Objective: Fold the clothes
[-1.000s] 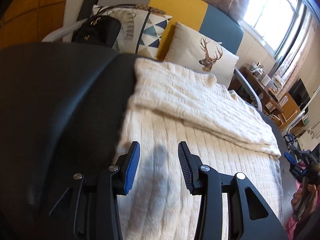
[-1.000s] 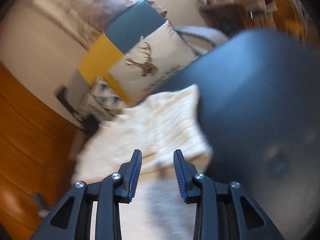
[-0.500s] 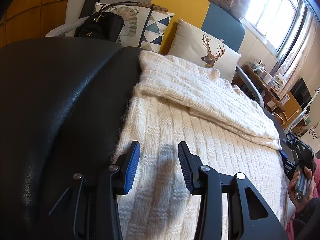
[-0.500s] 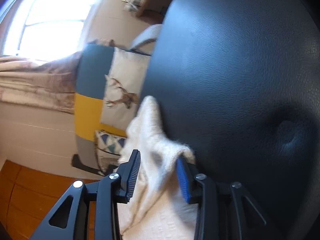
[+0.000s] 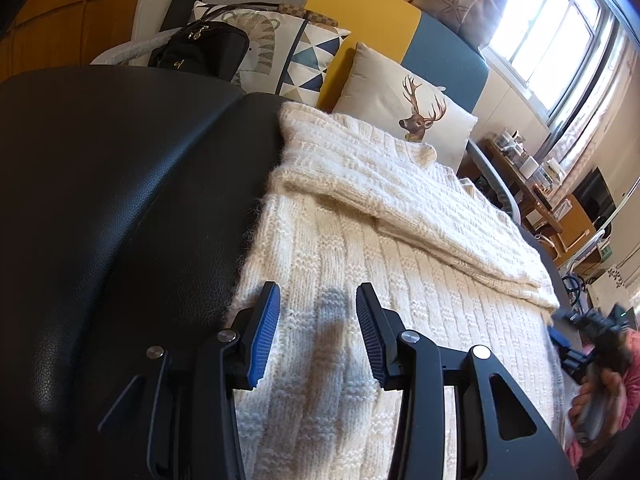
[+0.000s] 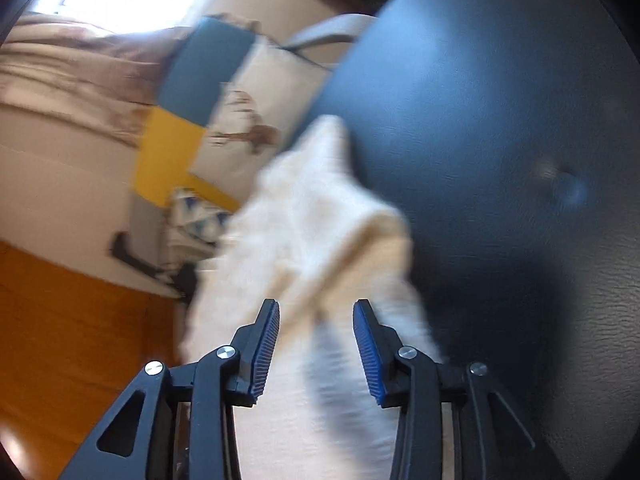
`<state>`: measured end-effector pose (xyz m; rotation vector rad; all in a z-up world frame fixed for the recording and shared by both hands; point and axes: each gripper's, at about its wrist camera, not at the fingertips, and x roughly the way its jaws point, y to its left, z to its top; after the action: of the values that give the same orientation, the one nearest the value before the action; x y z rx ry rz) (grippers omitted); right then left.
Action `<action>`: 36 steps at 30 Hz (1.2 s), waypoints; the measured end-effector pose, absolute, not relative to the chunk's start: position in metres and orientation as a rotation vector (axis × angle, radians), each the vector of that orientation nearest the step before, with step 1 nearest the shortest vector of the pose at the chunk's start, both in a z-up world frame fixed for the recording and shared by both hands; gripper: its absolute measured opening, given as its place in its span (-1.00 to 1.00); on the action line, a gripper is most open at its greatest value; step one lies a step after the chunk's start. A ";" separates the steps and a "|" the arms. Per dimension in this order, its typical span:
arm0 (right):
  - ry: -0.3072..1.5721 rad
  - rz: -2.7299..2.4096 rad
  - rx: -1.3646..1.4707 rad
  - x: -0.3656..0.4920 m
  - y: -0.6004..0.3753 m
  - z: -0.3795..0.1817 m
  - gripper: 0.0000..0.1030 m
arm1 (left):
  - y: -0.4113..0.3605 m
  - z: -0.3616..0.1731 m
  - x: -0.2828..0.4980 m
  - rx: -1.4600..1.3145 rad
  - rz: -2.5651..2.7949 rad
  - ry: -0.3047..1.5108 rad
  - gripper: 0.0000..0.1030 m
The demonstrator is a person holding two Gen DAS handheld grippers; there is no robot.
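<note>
Since half a second ago, the right tongs [image 6: 316, 344] have swung away from the black surface's edge, so their view, now badly blurred, takes in more of the cream knit and the sofa behind it; the knit corner that sat between their pads then now spreads ahead of them. The left tongs [image 5: 318, 340] have barely shifted.

Both tongs stand apart with nothing gripped. The left pair hangs low over the cream knitted sweater [image 5: 400, 280], casting a shadow onto it. The sweater lies flat on the black padded leather surface [image 5: 120, 200], and 1 part of it is folded over on top, forming a thick band along the far side. Its left edge runs along the bare black leather.

In the right wrist view the sweater [image 6: 312, 220] fills the gap between the blue-padded fingers [image 6: 266, 340], with the dark leather surface [image 6: 500, 140] to the right; whether the fingers touch the knit cannot be told through the blur.

Past the sweater stand a deer-print cushion [image 5: 404, 112], a geometric-patterned cushion [image 5: 296, 52] and a black bag [image 5: 200, 52] on a sofa with grey, yellow and blue panels [image 5: 368, 12]. At the far right edge of the left view, a person's hand [image 5: 600, 396] holds the other tool.
</note>
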<state>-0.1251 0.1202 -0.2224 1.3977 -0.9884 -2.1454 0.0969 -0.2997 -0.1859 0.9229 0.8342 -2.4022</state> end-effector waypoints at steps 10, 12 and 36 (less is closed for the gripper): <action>-0.777 -2.069 1.311 -0.104 0.099 -0.186 -0.29 | -0.295 -0.160 0.130 0.881 -2.450 0.810 -0.14; -0.639 -2.023 1.323 -0.090 0.081 -0.182 -0.29 | -0.294 -0.155 0.137 0.872 -2.460 0.803 -0.14; 0.274 -2.178 1.270 0.025 0.039 -0.178 -0.32 | -0.215 -0.172 0.212 1.154 -2.515 0.523 -0.14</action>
<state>0.0245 0.0390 -0.1778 1.2698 0.2745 -2.1779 0.2119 -0.2146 -0.1716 1.1542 0.5230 -2.5147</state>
